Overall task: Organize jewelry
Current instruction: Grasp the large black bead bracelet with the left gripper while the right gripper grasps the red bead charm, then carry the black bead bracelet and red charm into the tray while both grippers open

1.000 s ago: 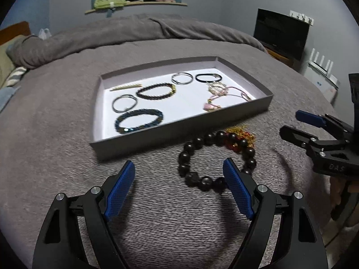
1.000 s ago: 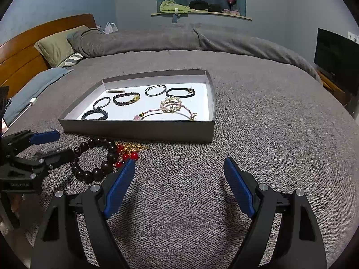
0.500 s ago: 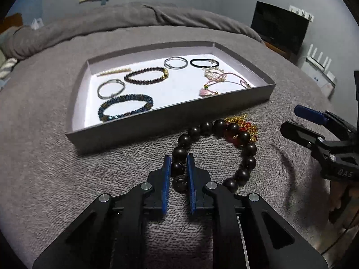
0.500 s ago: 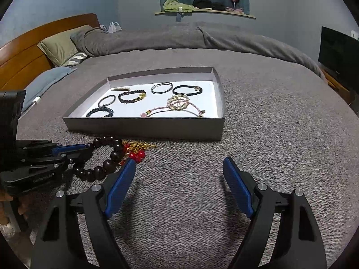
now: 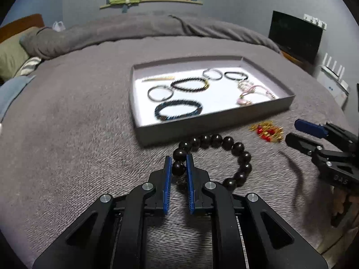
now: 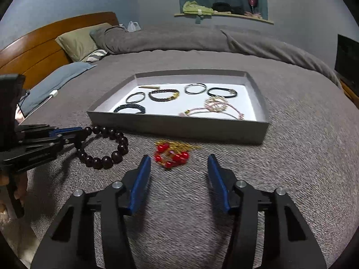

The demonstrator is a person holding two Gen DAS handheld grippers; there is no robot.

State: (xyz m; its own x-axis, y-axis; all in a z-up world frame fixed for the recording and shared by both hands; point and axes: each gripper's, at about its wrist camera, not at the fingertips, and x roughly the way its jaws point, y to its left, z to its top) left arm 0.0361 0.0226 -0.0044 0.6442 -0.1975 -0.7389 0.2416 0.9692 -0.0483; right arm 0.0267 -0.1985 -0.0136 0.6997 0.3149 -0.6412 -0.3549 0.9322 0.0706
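My left gripper [image 5: 178, 168] pinches a bead of the dark bracelet [image 5: 226, 144]. My right gripper [image 6: 177, 172] is spread near the red charm [image 6: 171, 155], beside the tray [image 6: 179, 127].

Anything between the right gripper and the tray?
Yes: the red-and-gold piece lies on the blanket just ahead of the open right gripper, short of the tray. Clearest in the right wrist view.

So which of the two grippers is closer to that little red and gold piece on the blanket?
Right. The right gripper hangs open just short of the red and gold piece; the left gripper is off to the side, shut on the dark bead bracelet.
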